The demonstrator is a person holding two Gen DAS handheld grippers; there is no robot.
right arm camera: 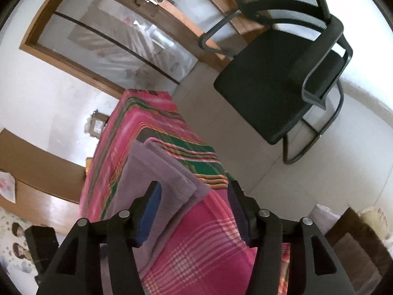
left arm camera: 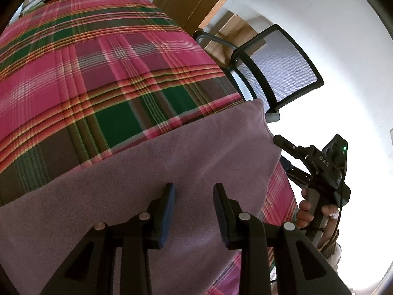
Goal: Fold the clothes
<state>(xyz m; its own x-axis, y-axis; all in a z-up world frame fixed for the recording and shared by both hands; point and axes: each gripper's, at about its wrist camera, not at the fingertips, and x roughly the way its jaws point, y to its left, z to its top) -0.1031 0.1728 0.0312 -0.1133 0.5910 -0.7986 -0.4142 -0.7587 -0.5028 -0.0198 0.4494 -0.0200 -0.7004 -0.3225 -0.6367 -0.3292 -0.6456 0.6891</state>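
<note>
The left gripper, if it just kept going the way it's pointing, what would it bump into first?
Most likely the purple cloth. The left gripper points down at it with its jaws apart and nothing between them. The cloth lies on the plaid cover. How near the fingertips already are is hard to judge.

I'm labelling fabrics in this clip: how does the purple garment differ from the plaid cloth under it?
The purple garment is one plain colour; the plaid cloth is pink, green and brown checks. The garment lies doubled, two layers showing at its corner; the plaid cloth lies as a single spread sheet. The garment covers only the near end; the plaid cloth reaches far beyond it. Both lie flat, untouched by any fingers.
</note>
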